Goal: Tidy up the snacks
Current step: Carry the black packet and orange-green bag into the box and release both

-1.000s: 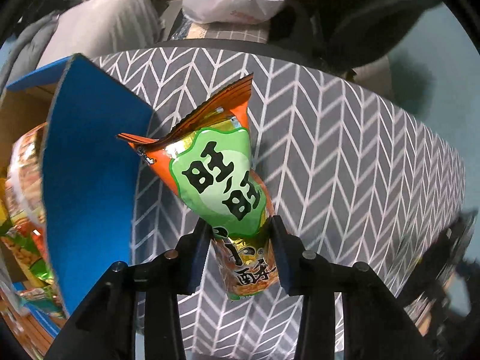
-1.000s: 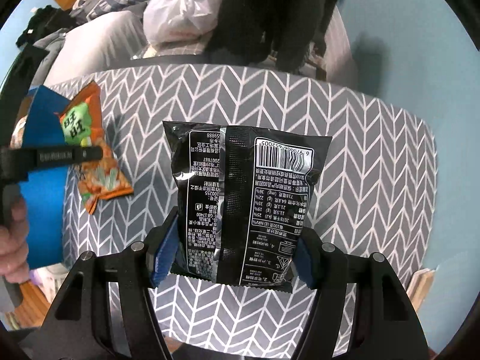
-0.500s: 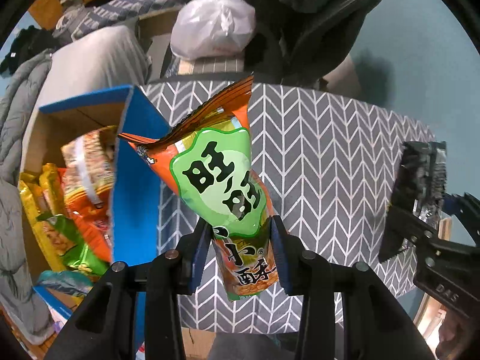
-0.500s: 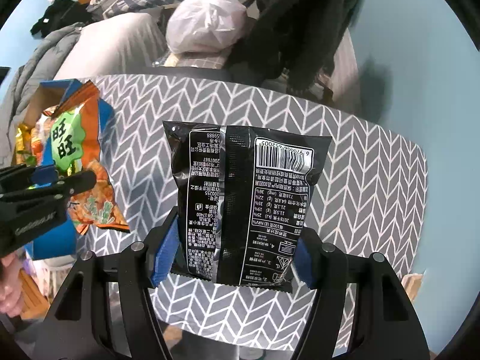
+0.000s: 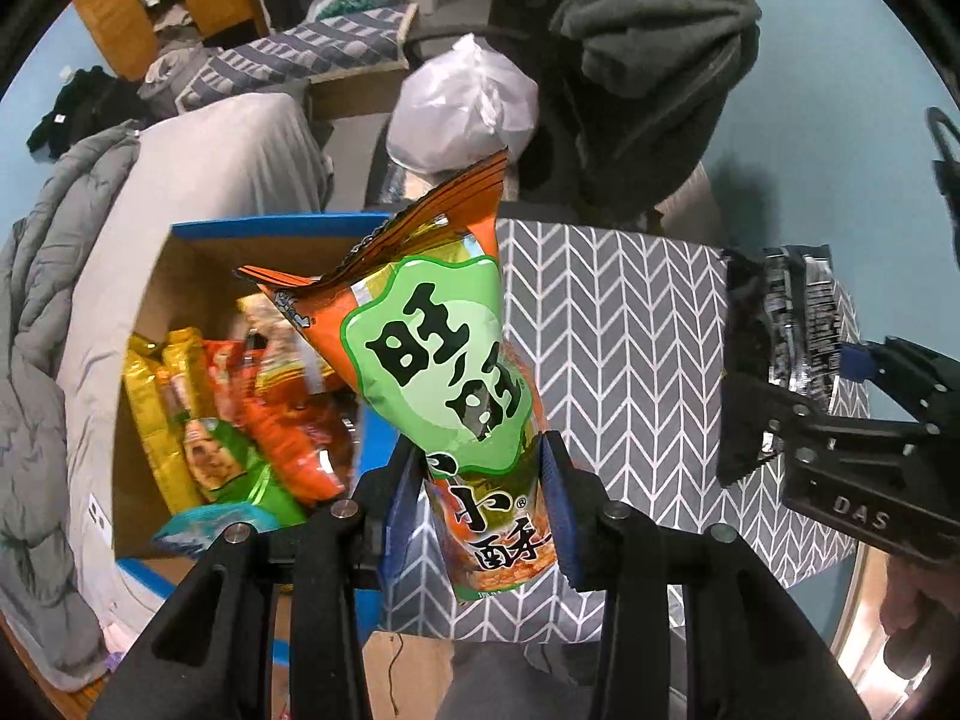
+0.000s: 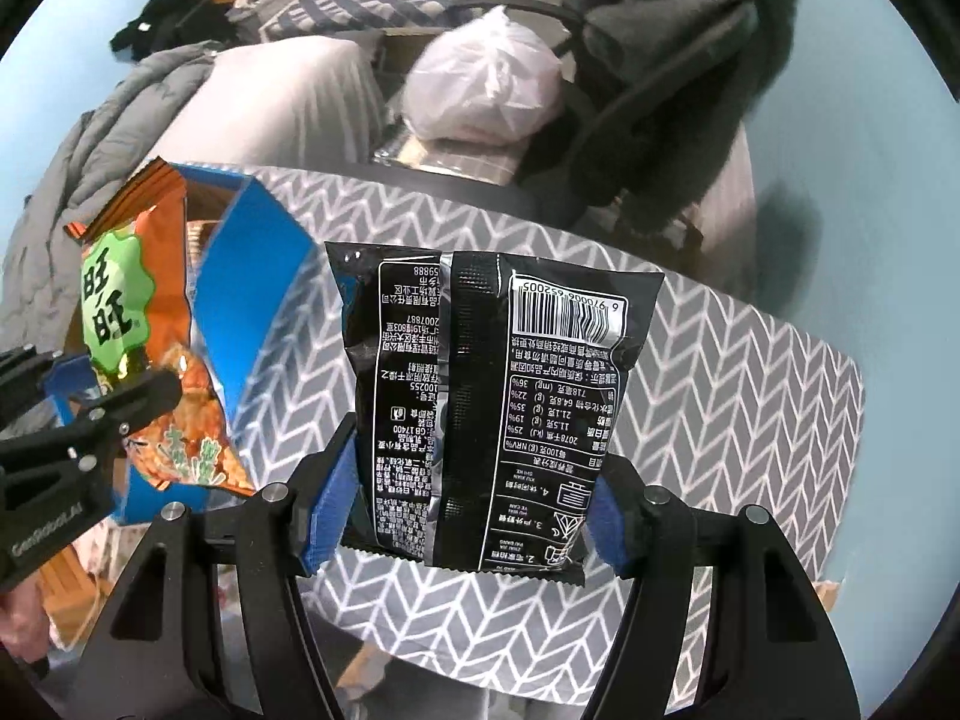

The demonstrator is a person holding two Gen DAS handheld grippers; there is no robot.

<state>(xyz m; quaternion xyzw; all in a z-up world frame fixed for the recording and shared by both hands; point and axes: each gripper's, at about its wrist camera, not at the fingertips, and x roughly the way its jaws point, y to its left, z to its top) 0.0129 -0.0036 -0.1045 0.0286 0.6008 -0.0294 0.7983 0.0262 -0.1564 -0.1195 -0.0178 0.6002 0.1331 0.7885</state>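
Both grippers have risen since the earlier frames, so that the box interior, formerly screened by its blue flap, now shows from the left wrist view; entries follow, from the grippers outward

Left gripper: clamped on the lower part of the orange-and-green snack bag; bag held upright, its crimped top leaning towards the box; held low, apparently so the body hangs free for dropping

Right gripper: closed on the bottom edge of the black snack packet; packet upright, back panel and barcode facing the camera, print inverted; carried clear above the table

Cardboard box: blue-edged, standing just beside the table's left edge, open at the top; already holds yellow, orange and green packets heaped along its near side; the far inner corner shows bare cardboard, the likeliest room for a new bag; its blue flap rises between table and box mouth, an edge either bag could catch on

Table: grey chevron cloth, nothing lying on the visible part; both bags are off it, judged mid-transfer to the box

Clearances: the left-hand bag is over the table's left edge, close to the box mouth; the right-hand packet is well apart from it, over the right part of the table, so the two need not collide if the left goes first

Beyond the table's far edge: white plastic bag; dark garment on a chair; grey bedding left of the box
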